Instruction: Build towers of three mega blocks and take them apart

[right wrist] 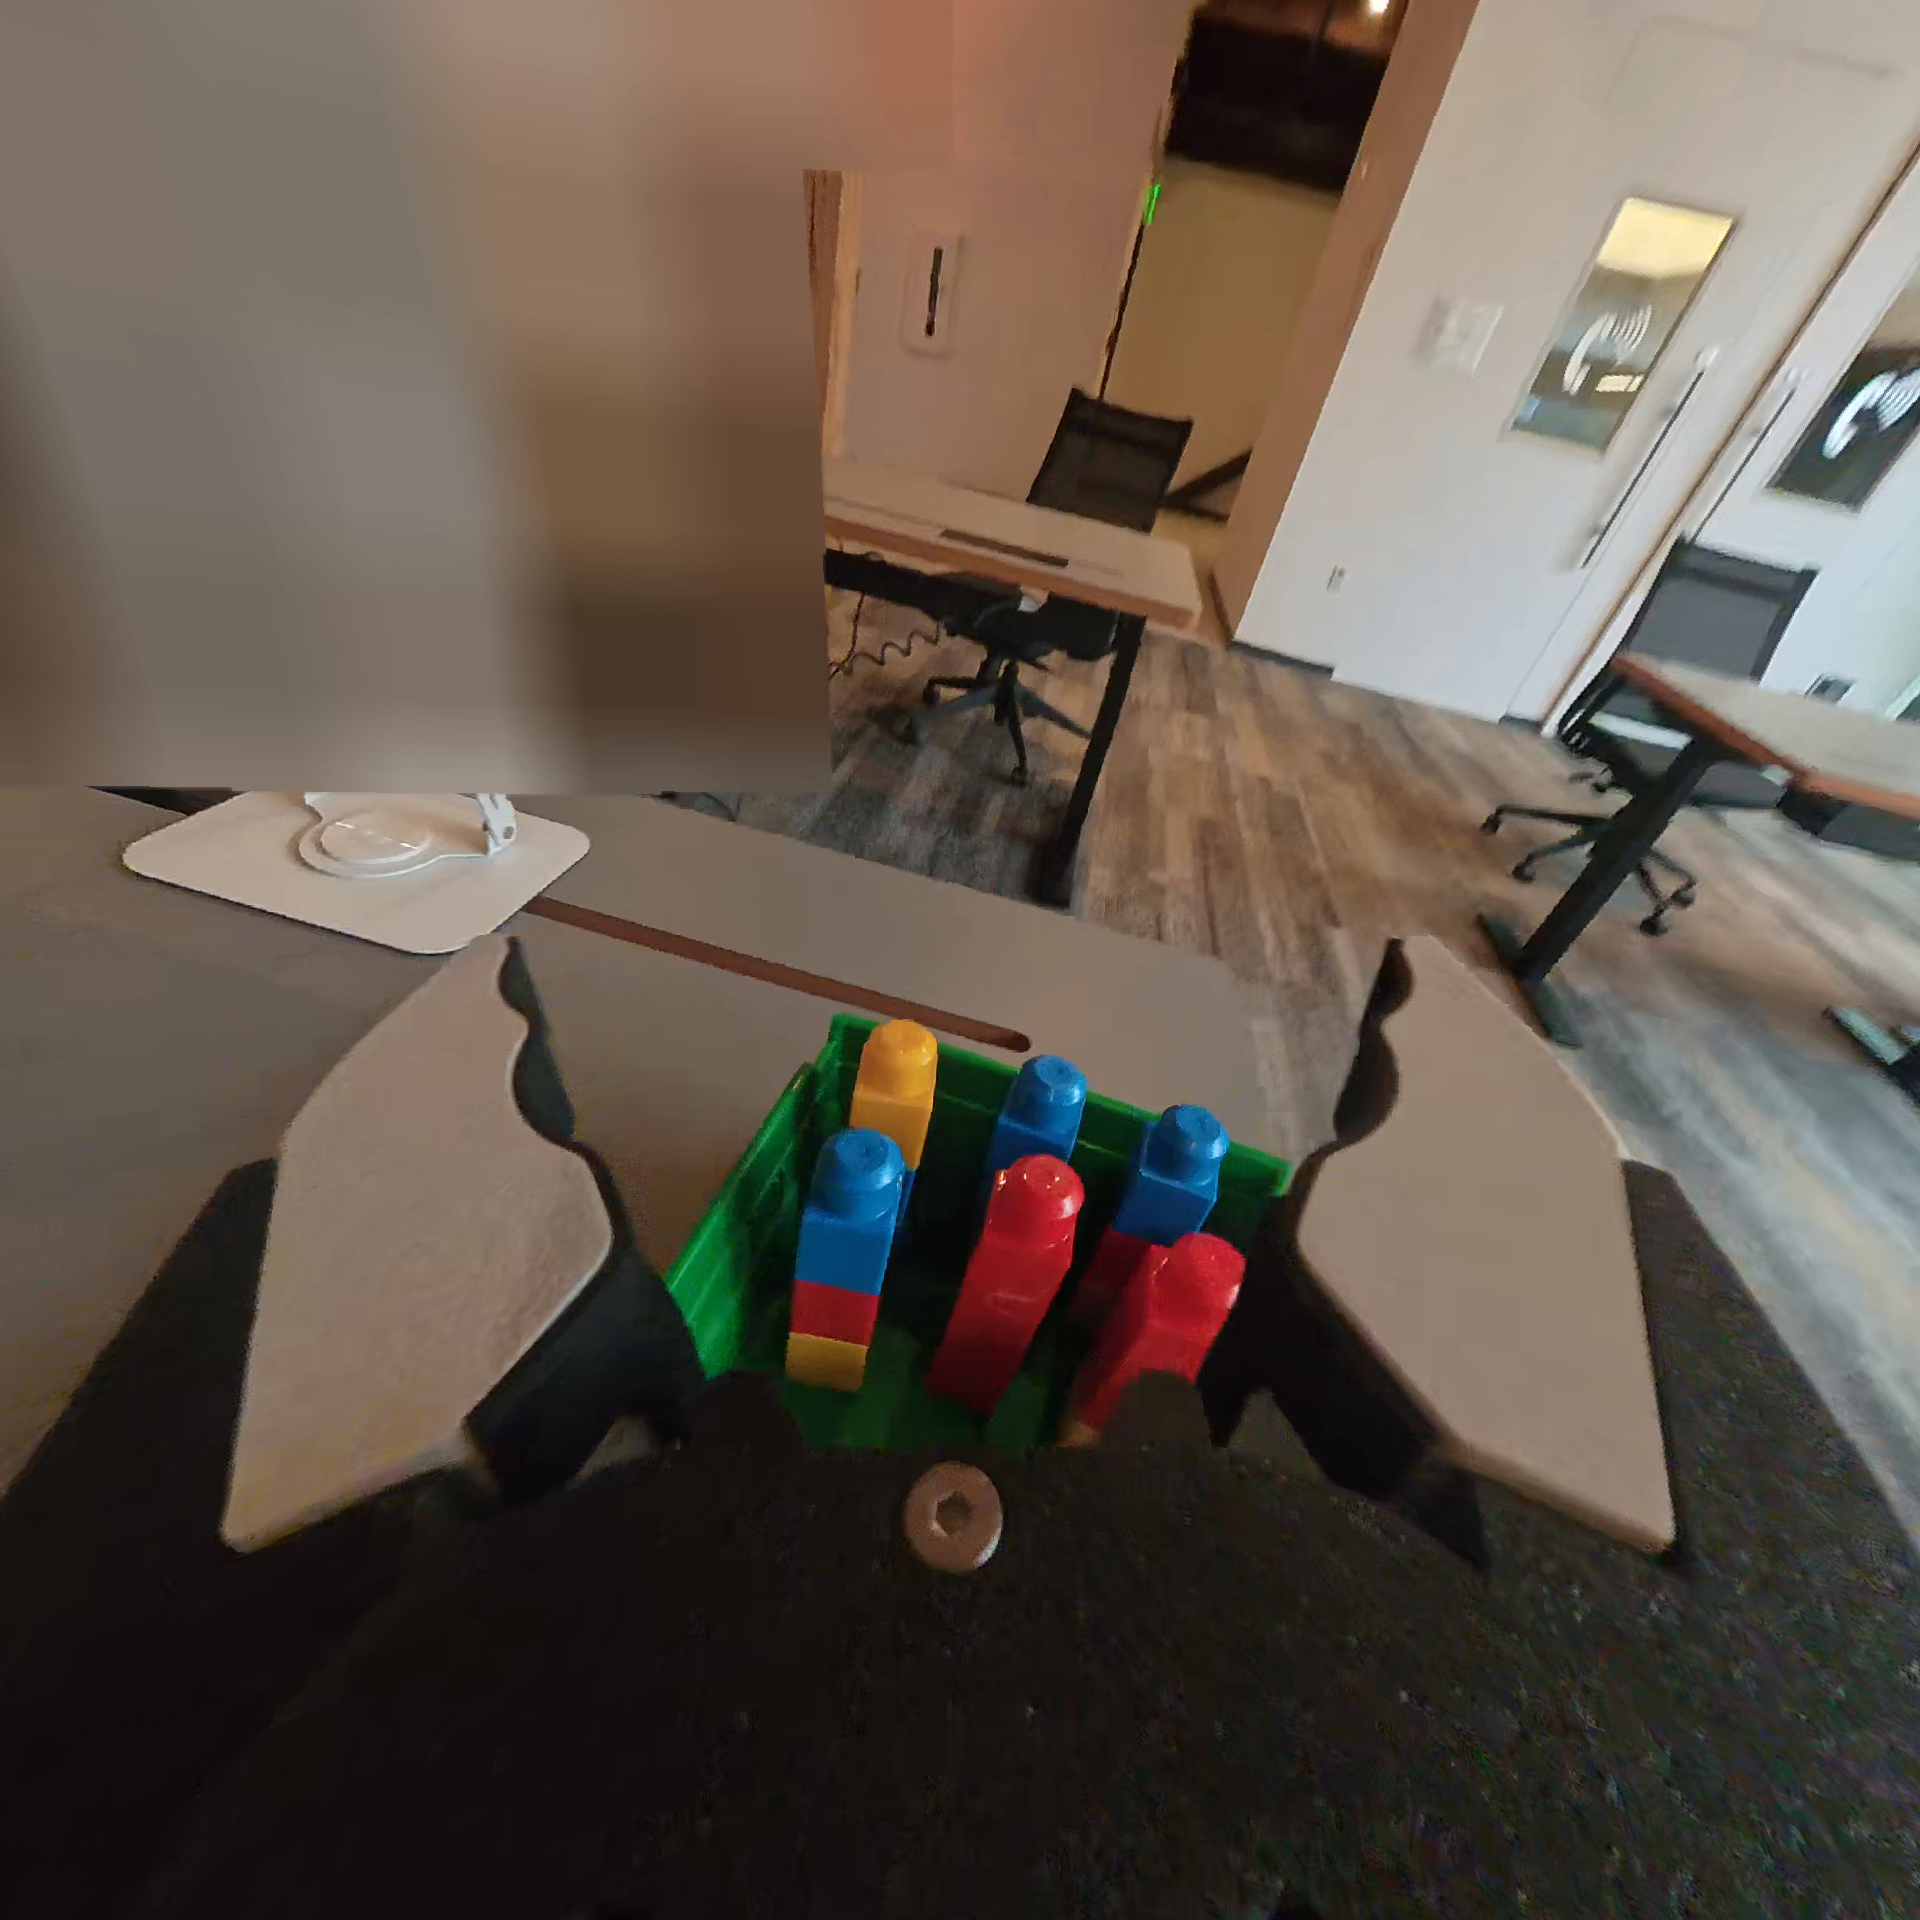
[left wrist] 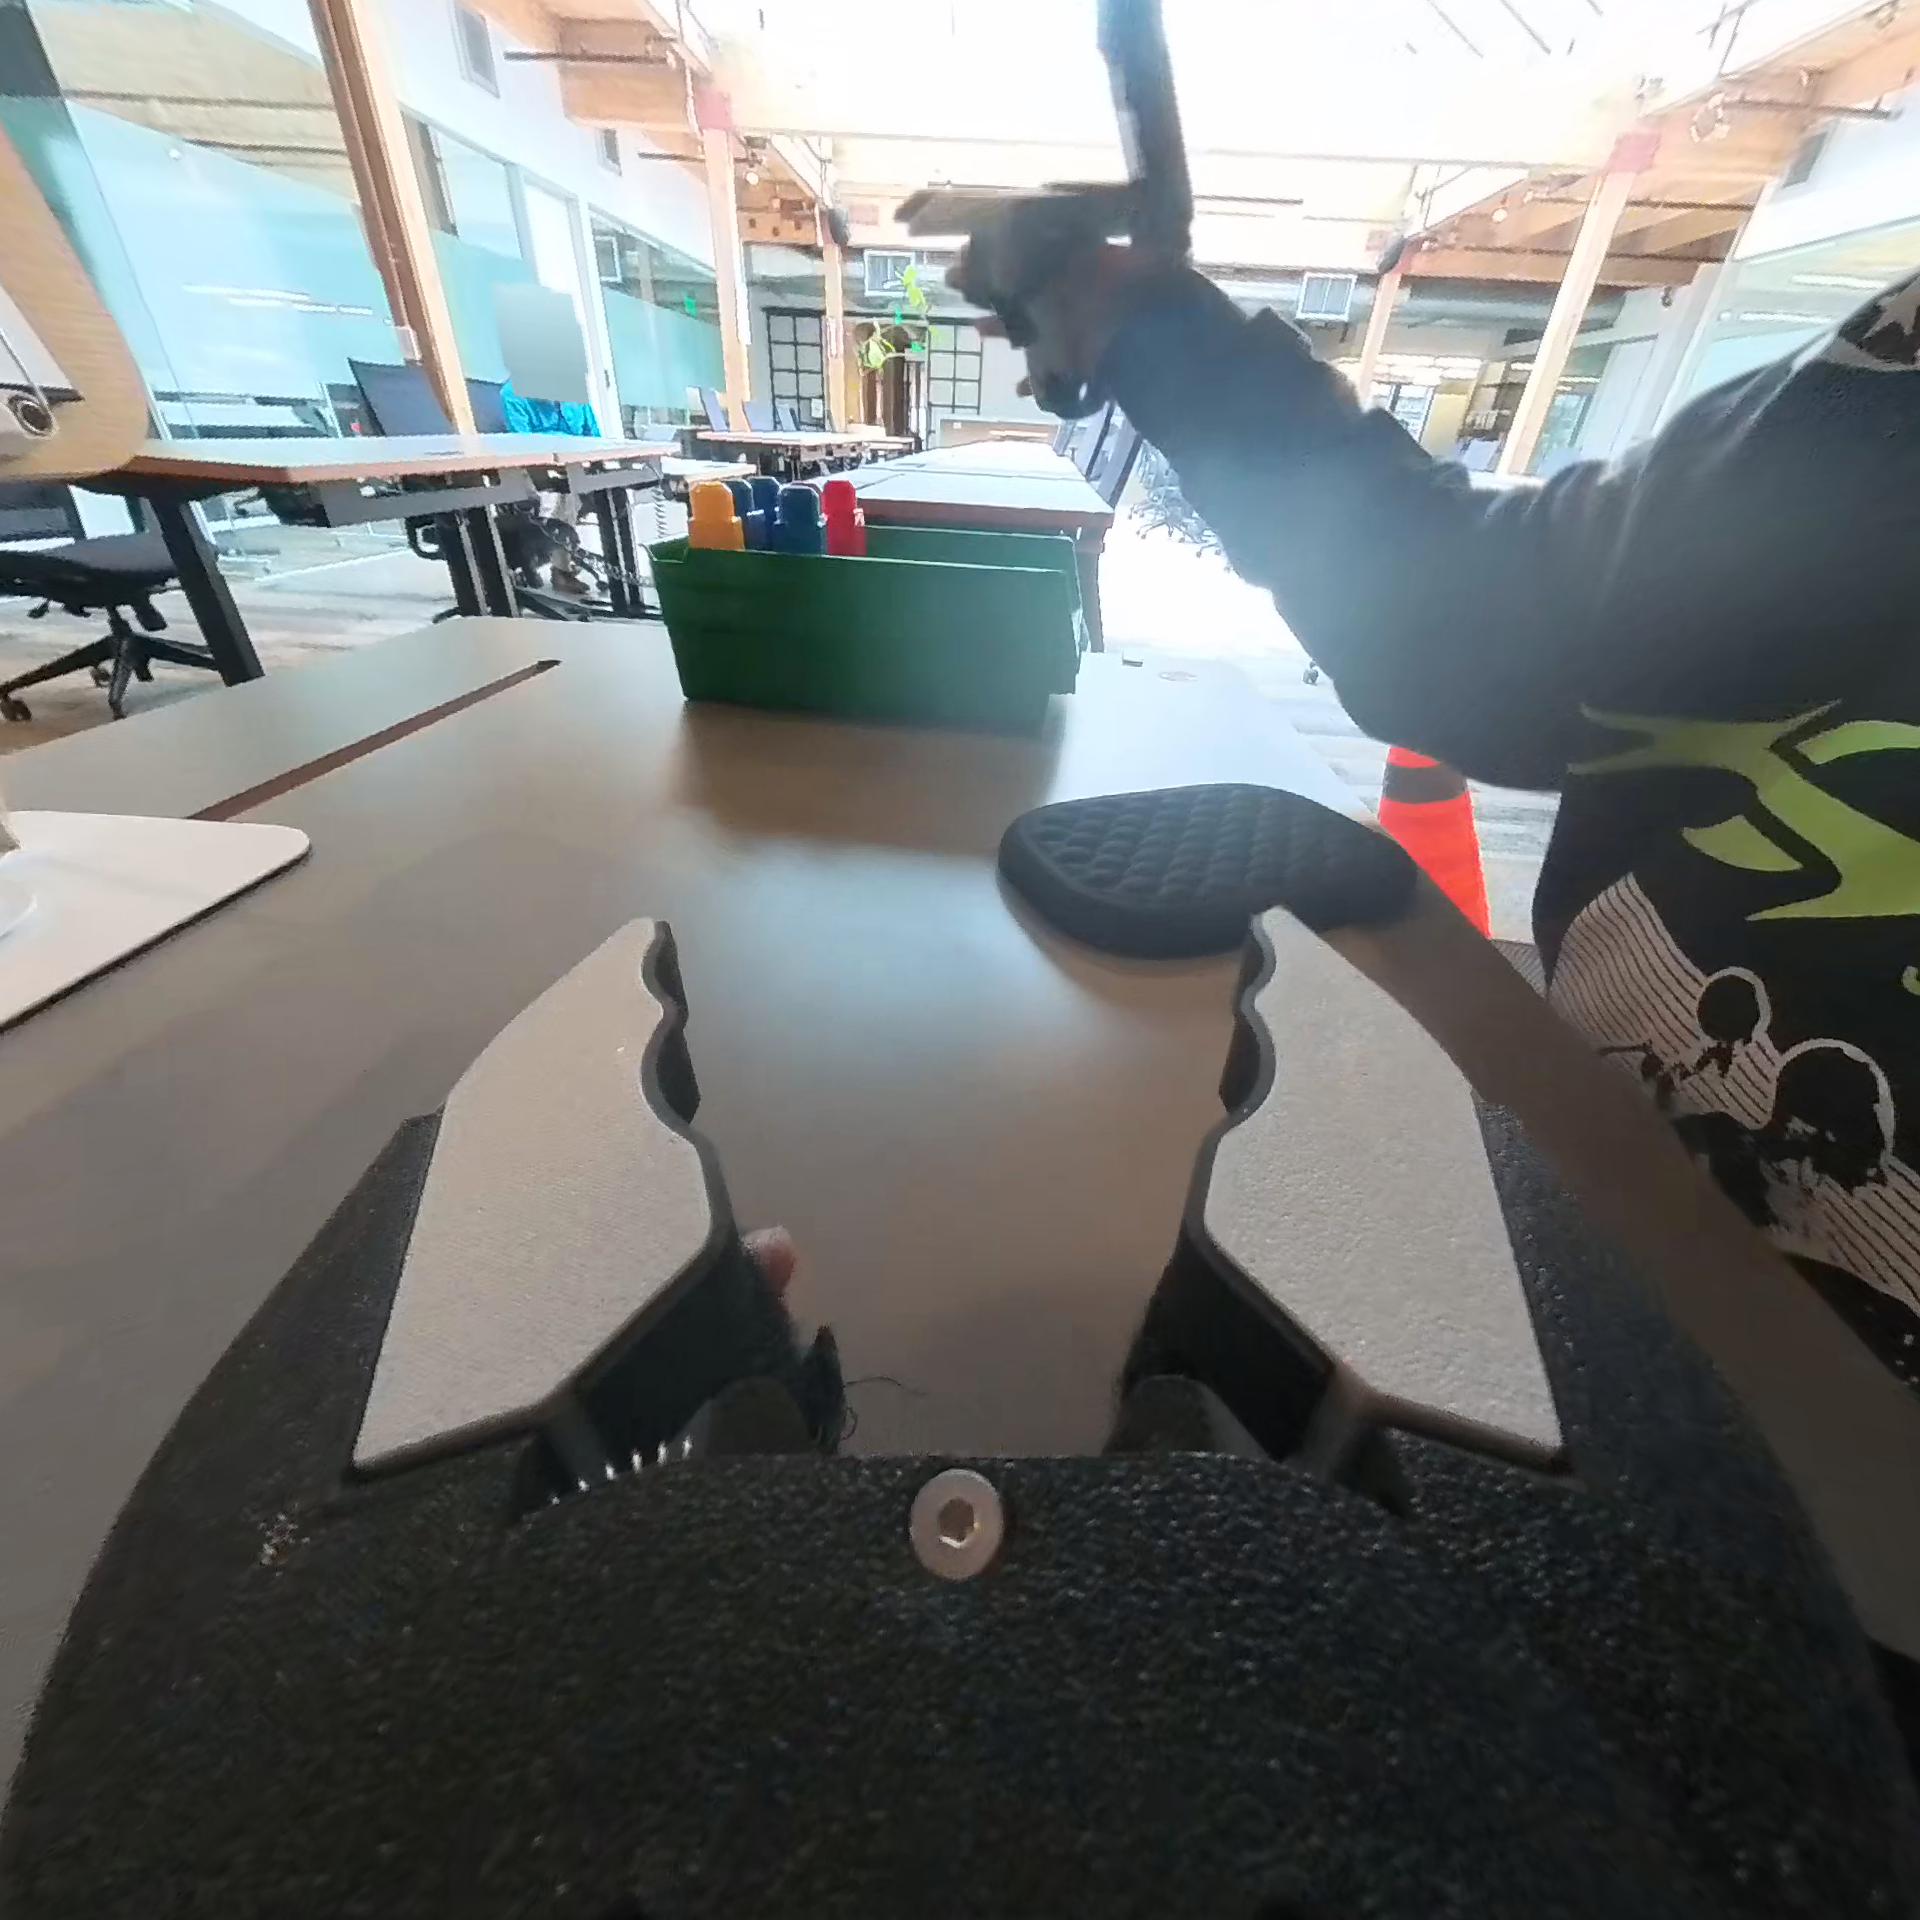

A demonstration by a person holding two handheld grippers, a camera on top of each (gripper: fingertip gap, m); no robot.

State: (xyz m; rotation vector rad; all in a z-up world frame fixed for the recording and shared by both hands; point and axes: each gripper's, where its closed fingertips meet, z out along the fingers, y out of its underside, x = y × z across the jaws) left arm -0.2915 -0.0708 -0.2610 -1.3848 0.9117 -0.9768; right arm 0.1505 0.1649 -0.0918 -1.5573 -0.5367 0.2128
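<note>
A green bin (left wrist: 873, 634) stands on the dark table (left wrist: 831, 1039) and holds several upright mega block towers. In the right wrist view the bin (right wrist: 727, 1247) lies below my right gripper (right wrist: 951, 997), which is open and empty above it. I see a blue-red-yellow tower (right wrist: 842, 1257), a red tower (right wrist: 1008, 1278), another red one (right wrist: 1164, 1320), a yellow-topped tower (right wrist: 896, 1086) and two blue-topped ones (right wrist: 1039, 1112). My left gripper (left wrist: 956, 966) is open and empty, low over the table, well short of the bin. The right gripper also shows high above the bin in the left wrist view (left wrist: 1039, 270).
A black padded rest (left wrist: 1205, 868) lies on the table right of my left gripper. A white base plate (left wrist: 125, 914) sits at the table's left, also in the right wrist view (right wrist: 364, 868). An orange cone (left wrist: 1439, 831) stands past the right edge. The person's sleeve (left wrist: 1403, 582) spans the right side. One gripper's finger ends stand about 55 cm off the other's.
</note>
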